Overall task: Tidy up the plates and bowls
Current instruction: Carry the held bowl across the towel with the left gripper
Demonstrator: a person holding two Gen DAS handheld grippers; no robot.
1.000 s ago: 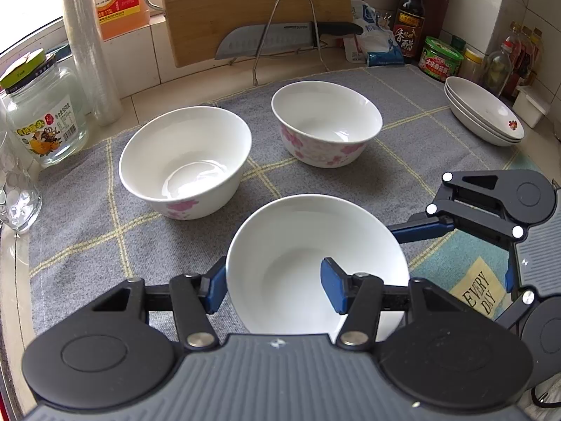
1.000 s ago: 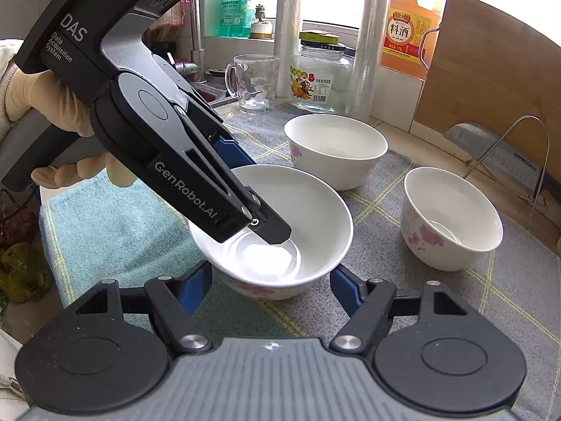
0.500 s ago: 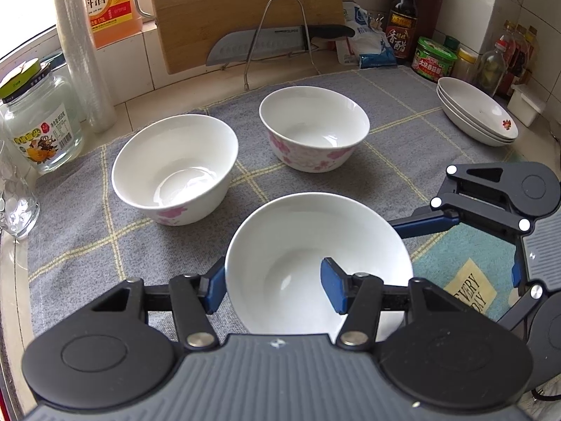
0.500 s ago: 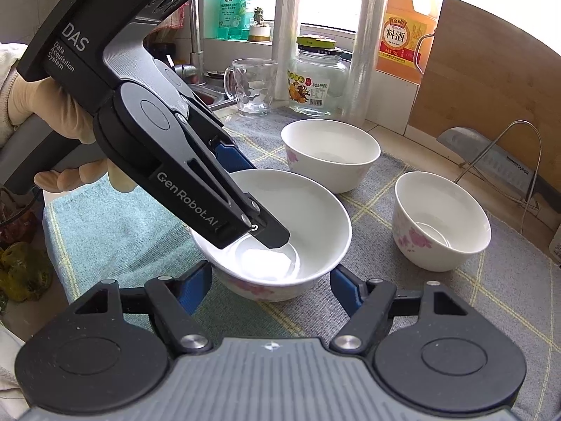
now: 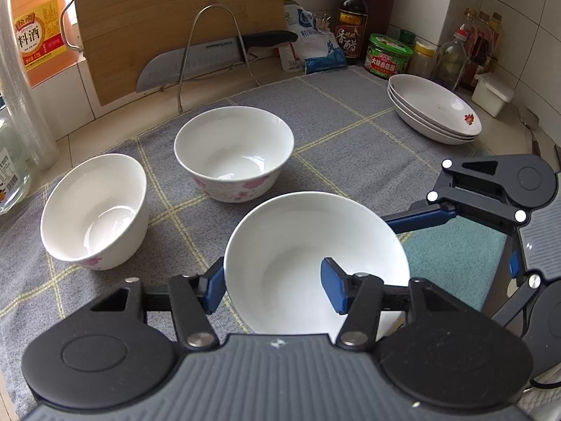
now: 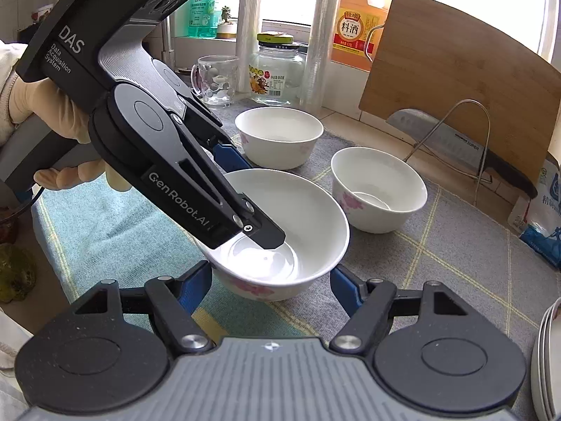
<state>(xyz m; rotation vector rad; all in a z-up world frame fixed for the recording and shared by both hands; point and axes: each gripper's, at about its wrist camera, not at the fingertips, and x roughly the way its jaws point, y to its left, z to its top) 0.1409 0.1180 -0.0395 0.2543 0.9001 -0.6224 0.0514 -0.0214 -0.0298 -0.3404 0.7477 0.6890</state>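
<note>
The left gripper [image 5: 273, 287] pinches the near wall of the bowl [image 5: 315, 245], one blue finger [image 5: 214, 289] outside the rim and the other inside the cavity. A rim pinch of this kind suits a thin, deep wall that is too wide to span whole. In the right wrist view the same gripper comes down at a slant from the upper left, its inner finger reaching almost to the bottom of the bowl, with a gloved hand [image 6: 38, 112] around the handle. I cannot tell whether the bowl rests on the cloth [image 5: 350, 147] or is just raised off it; the grip looks closed on the wall.

The right gripper [image 6: 271, 289] stands spread wide, its fingers either side of the bowl's base and clear of it. It points level across the cloth from the opposite side, low, probably ready to steady or receive.

Two more bowls sit apart on the cloth: the left bowl [image 5: 93, 210] and the far bowl [image 5: 233, 152]. The plates [image 5: 434, 108] are already stacked at the far right. So the likely aim is to nest the held bowl into one of the others; a one-sided pinch lets it hang tilted, and the glazed wall could slip.
</note>
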